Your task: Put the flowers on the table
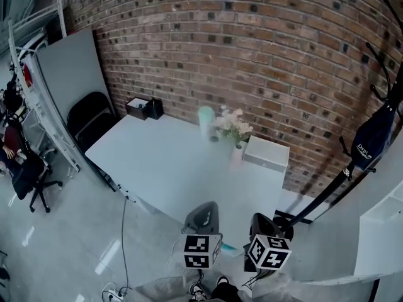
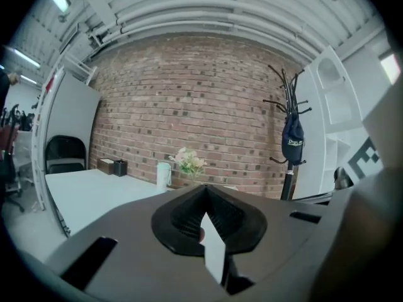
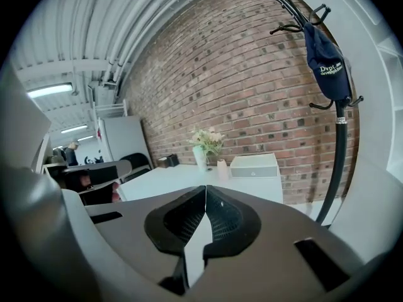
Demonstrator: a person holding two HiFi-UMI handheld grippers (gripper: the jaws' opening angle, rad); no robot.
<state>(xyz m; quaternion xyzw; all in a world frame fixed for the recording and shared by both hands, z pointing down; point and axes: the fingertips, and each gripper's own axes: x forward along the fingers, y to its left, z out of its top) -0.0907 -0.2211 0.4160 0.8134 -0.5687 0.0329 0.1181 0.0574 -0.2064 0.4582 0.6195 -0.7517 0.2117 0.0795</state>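
A bunch of pale flowers (image 1: 232, 127) stands at the back of the white table (image 1: 170, 168), close to the brick wall. Its stems run down towards a small pink vase (image 1: 237, 154). A pale green cup (image 1: 206, 121) stands just left of it. The flowers (image 2: 187, 160) show far ahead in the left gripper view and, as flowers (image 3: 209, 138), in the right gripper view. My left gripper (image 1: 203, 215) and right gripper (image 1: 261, 223) hang side by side off the table's near edge, well short of the flowers. Both are shut with nothing held.
A white box (image 1: 266, 153) lies right of the flowers. Two dark boxes (image 1: 143, 107) sit at the table's far left corner, by a black chair (image 1: 88, 116). A coat stand with a dark bag (image 1: 374, 137) is on the right, beside a white shelf unit (image 1: 384, 231).
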